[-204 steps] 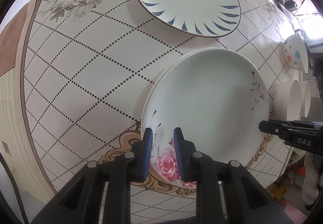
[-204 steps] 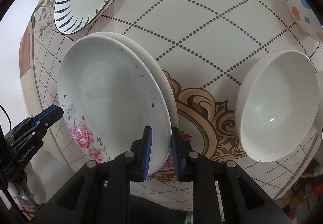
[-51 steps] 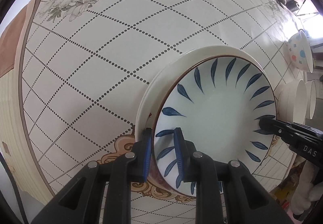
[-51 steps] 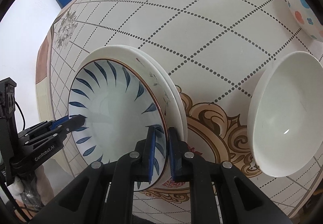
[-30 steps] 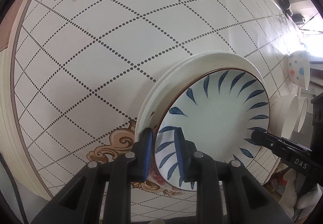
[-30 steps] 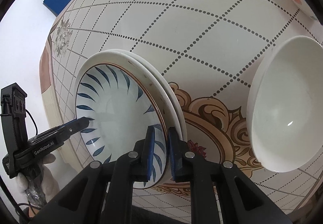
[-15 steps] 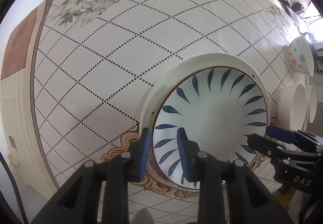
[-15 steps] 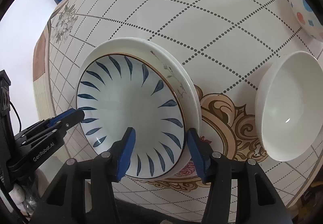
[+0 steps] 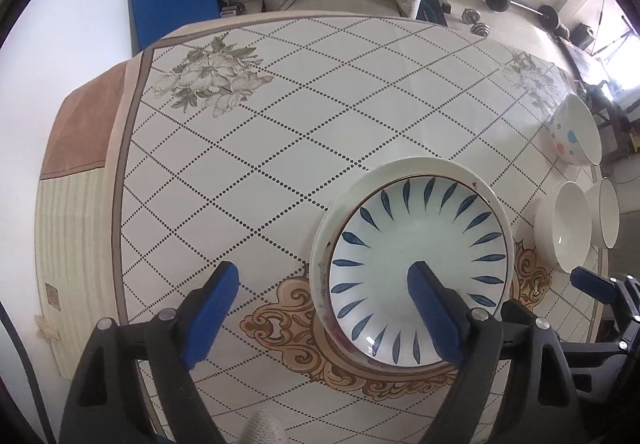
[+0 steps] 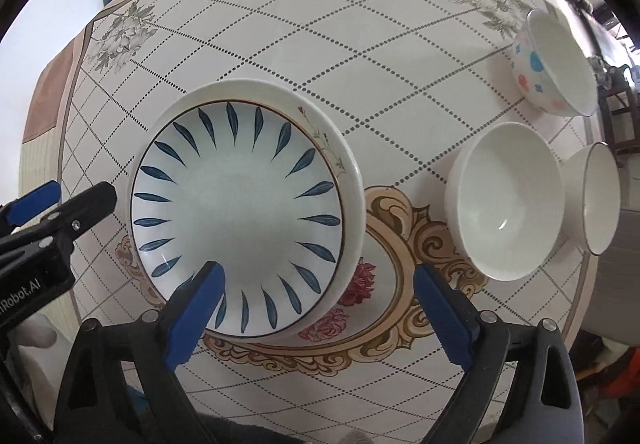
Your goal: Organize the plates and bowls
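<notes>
Now, table: the round table (image 10: 280, 44), its cloth printed with dotted diamonds, carries everything; the crockery sits toward the near edge, over the gold scrollwork.
Plate stack: the blue-leaf plate (image 10: 236, 216) lies flat on top of the white plates (image 10: 348, 180), whose rose-sprigged rim shows all around it; the stack sits at the near edge, left of the bowls.
Bowls: the plain white bowl (image 10: 508, 208) stands just right of the stack, apart from it; a gold-rimmed white bowl (image 10: 600, 200) is beside that at the right edge, and the spotted bowl (image 10: 554, 64) sits further back along the same edge, none nested yet.
Relation for the next move: by my judgement the bowls are next, and they lie to the right of both grippers, nearer the right one; being round, they offer no long axis, only a rim to pinch.
Right gripper (image 10: 316, 304): pointing down over the stack's near rim, jaws just spread wide, nothing between the pads, touching nothing.
Left gripper (image 9: 324, 304): above the stack's left rim, jaws just opened wide, released and empty.
</notes>
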A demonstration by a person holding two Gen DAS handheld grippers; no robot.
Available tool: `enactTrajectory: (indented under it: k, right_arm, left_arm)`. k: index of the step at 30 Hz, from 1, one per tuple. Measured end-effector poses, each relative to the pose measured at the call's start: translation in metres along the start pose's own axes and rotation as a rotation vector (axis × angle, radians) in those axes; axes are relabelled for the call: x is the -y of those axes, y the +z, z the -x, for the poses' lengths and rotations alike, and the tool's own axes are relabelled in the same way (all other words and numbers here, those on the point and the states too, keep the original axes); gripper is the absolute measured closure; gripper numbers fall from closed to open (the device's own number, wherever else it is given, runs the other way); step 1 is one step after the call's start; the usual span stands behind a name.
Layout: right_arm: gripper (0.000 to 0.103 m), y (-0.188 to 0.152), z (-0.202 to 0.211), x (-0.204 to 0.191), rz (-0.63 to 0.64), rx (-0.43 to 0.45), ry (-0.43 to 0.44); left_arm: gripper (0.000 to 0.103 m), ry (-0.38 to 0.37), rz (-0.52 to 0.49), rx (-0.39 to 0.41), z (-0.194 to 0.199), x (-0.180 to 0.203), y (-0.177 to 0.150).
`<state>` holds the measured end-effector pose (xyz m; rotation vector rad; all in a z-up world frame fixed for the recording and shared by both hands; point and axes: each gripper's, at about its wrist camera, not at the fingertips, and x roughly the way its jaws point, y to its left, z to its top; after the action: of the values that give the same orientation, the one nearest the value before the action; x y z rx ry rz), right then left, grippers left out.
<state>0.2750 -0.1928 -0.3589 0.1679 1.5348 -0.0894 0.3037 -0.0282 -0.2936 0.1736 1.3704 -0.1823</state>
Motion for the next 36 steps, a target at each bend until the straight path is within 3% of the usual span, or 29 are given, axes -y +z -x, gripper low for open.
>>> enactTrajectory:
  k: [15,25,33,36]
  right_arm:
    - [0.006,-0.071,0.130,-0.018,-0.015,0.268,-0.070]
    - [0.006,-0.112,0.178,-0.028,-0.055,0.315,-0.067]
    - [0.006,-0.116,0.184,-0.027,-0.059,0.313,-0.041]
    - [0.006,-0.113,0.182,-0.018,-0.066,0.321,-0.010]
  left_arm:
    - [0.014,-0.005,-0.067,0.182,0.108,-0.002,-0.058]
    - [0.014,-0.038,-0.071,0.187,0.131,-0.015,-0.077]
    - [0.014,-0.028,-0.063,0.179,0.133,-0.008,-0.082]
    - [0.014,-0.009,-0.048,0.214,0.136,0.001,-0.078]
